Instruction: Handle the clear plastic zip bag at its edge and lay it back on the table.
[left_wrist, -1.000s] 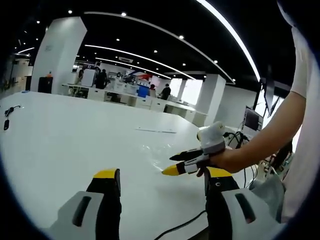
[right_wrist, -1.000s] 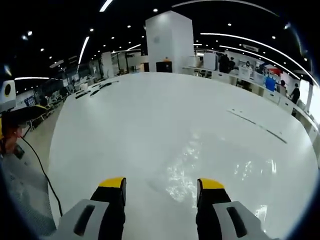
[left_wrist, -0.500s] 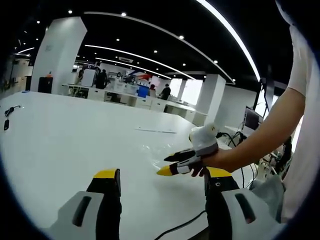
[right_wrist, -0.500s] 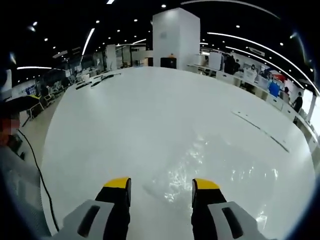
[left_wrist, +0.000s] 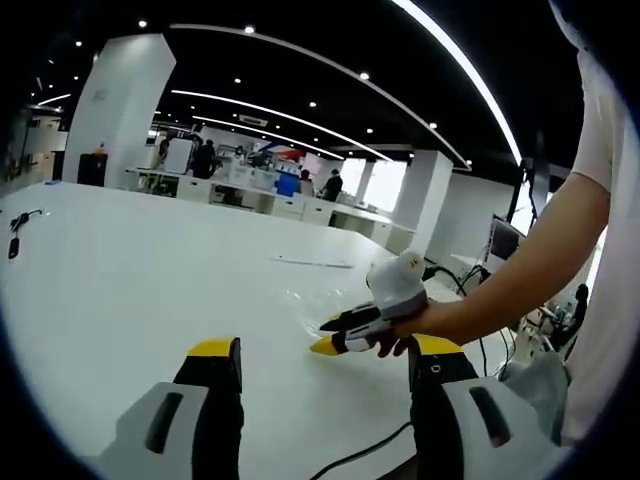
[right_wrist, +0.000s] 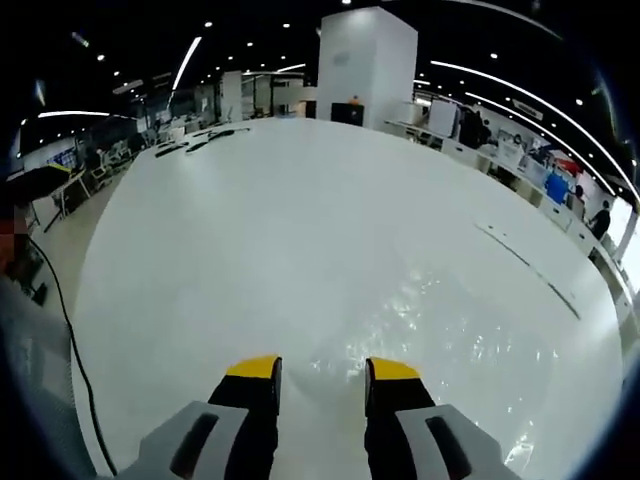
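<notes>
In the left gripper view, the left gripper (left_wrist: 322, 352) is hanging wide open and empty over the white table (left_wrist: 120, 290). The right gripper (left_wrist: 335, 334), held by a hand (left_wrist: 425, 325), is reaching toward the clear zip bag (left_wrist: 315, 305) lying flat near the table's right edge.

In the right gripper view, the right gripper (right_wrist: 320, 368), jaws narrowly parted, is sitting at the bag's near edge (right_wrist: 335, 362); whether it is gripping cannot be told. The bag (right_wrist: 450, 330) is stretching away toward the table's far right edge. An open office with a white pillar (right_wrist: 368, 65) is lying beyond.

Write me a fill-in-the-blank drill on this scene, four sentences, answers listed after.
1. The clear zip bag lies flat on the ______ table.
2. The tips of the right gripper are coloured ______.
3. In the left gripper view, the right gripper is held in a person's ______.
4. The left gripper has its jaws set ______ apart than the right gripper's.

Missing words: white; yellow; hand; wider
</notes>
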